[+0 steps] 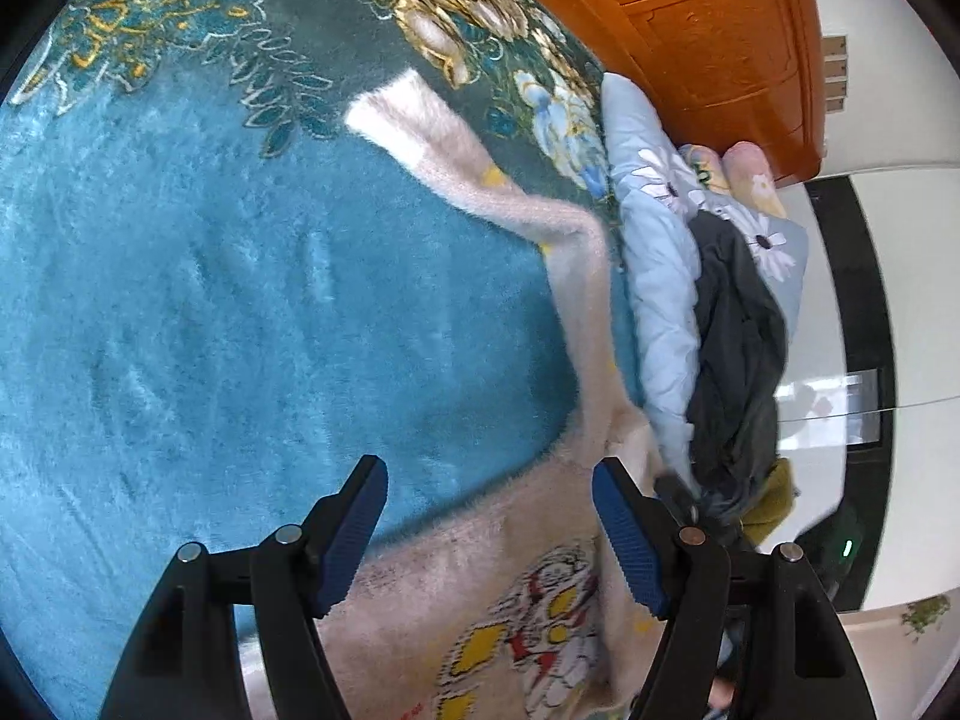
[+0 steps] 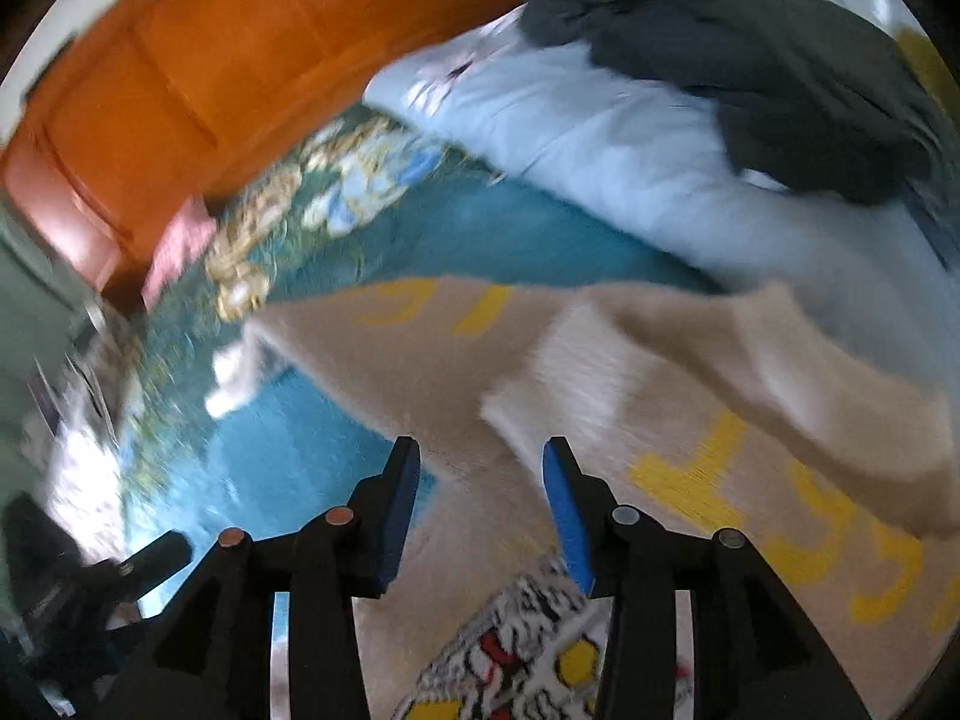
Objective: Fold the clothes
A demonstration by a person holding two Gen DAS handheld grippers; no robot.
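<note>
A fuzzy pale pink sweater point(image 1: 480, 588) with a red, yellow and white cartoon print lies on a teal plush blanket point(image 1: 210, 330). One sleeve point(image 1: 456, 150) stretches away toward the floral border. My left gripper point(image 1: 489, 516) is open and empty, just above the sweater's upper edge. In the right wrist view the sweater point(image 2: 690, 480) shows yellow markings and a sleeve point(image 2: 720, 360) folded across the body. My right gripper point(image 2: 480, 492) is open and empty, low over the sweater. This view is blurred by motion.
A light blue floral quilt point(image 1: 654, 276) lies beside the sweater with a dark grey garment point(image 1: 738, 360) piled on it; both show in the right wrist view, quilt point(image 2: 600, 138) and dark garment point(image 2: 750, 48). An orange wooden headboard point(image 1: 708, 30) stands beyond. The other gripper point(image 2: 108, 576) shows at lower left.
</note>
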